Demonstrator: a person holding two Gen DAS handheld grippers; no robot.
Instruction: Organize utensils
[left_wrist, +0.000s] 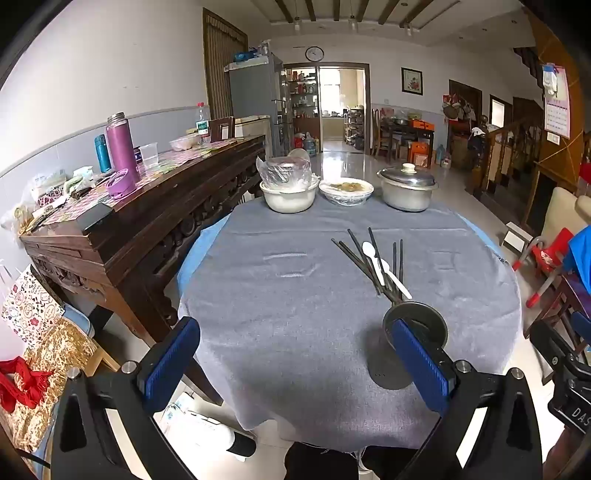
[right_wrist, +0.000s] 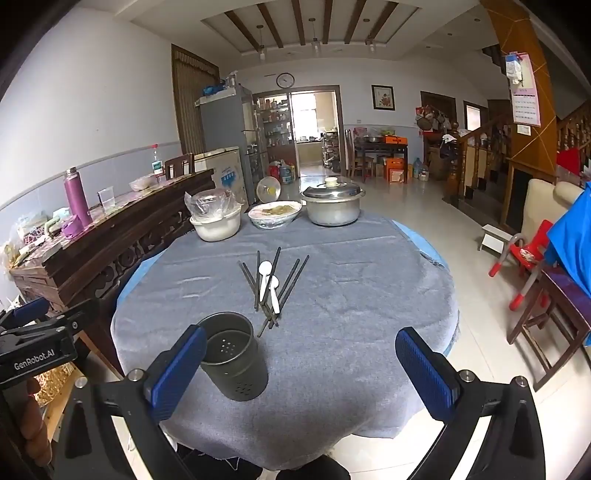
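Two white spoons (right_wrist: 269, 286) lie tangled in a loose fan of dark chopsticks (right_wrist: 275, 291) near the middle of the bench (right_wrist: 369, 314), just beyond the grey perforated utensil holder (right_wrist: 234, 356), which stands upright near the front edge. Both tools are spread wide and empty: the left tool (left_wrist: 295, 363) hovers with one blue pad in front of the holder, the right tool (right_wrist: 301, 373) with its left pad just beside the holder's rim.

Likely trouble (my reading): the sticks cross each other, so pinching one could drag or flick its neighbours, and a spoon resting on them could slide off. The holder looks light; a nudge from either pad could tip it toward the front edge. Thin sticks may also slip or pivot in wide pads.

Room is generous to the right and left of the pile; covered bowls (right_wrist: 218, 221) and a lidded pot (right_wrist: 332, 206) line the far edge, well apart.
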